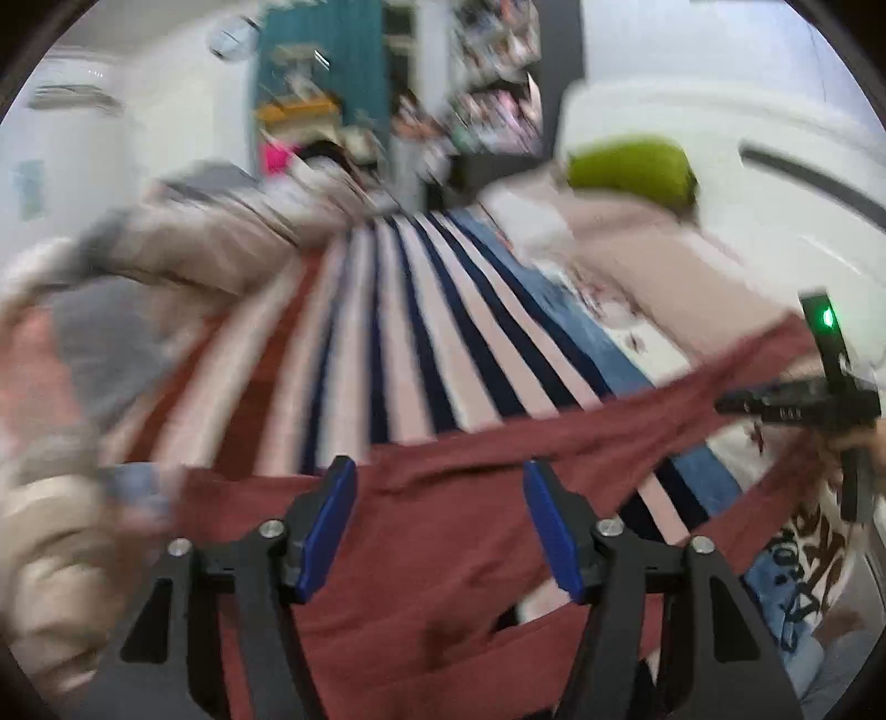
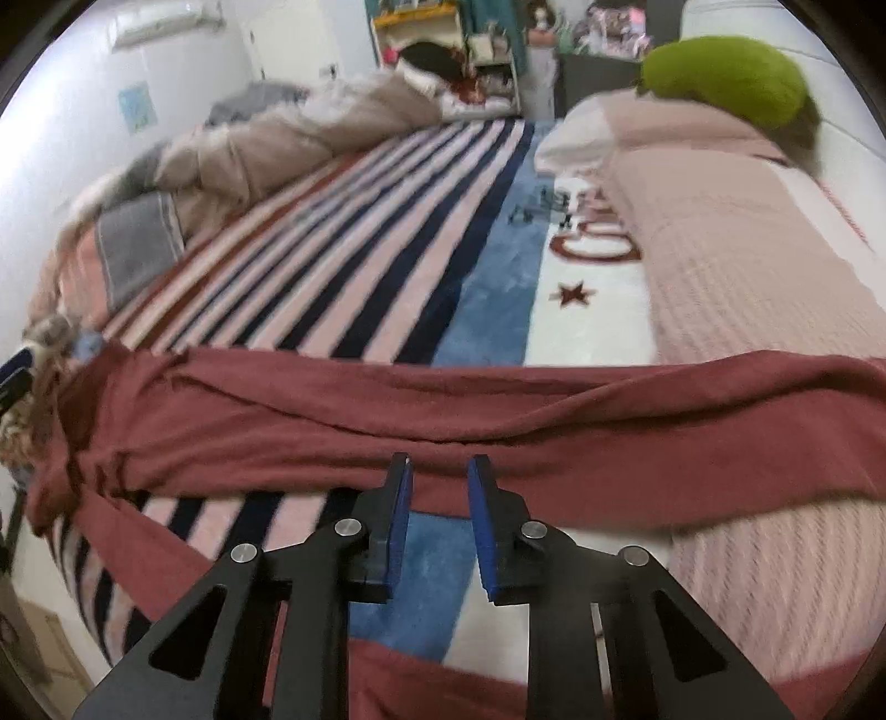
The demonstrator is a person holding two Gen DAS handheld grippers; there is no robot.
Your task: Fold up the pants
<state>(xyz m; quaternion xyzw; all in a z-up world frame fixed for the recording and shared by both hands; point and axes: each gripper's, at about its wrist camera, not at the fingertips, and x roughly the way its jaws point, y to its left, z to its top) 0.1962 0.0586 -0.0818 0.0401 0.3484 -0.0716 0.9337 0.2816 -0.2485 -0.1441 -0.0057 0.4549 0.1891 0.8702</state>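
Both grippers hanging over pants (image 2: 443,410) on bed (image 2: 387,232), left gripper (image 1: 440,523) gaping, right gripper (image 2: 440,518) narrow, neither gripping; pinching one layer risking lopsided fold

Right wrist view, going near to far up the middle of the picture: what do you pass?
Right gripper → dark red pants lying across the bed → striped blanket → beige duvet bunched at the far end → cluttered shelf against the wall.
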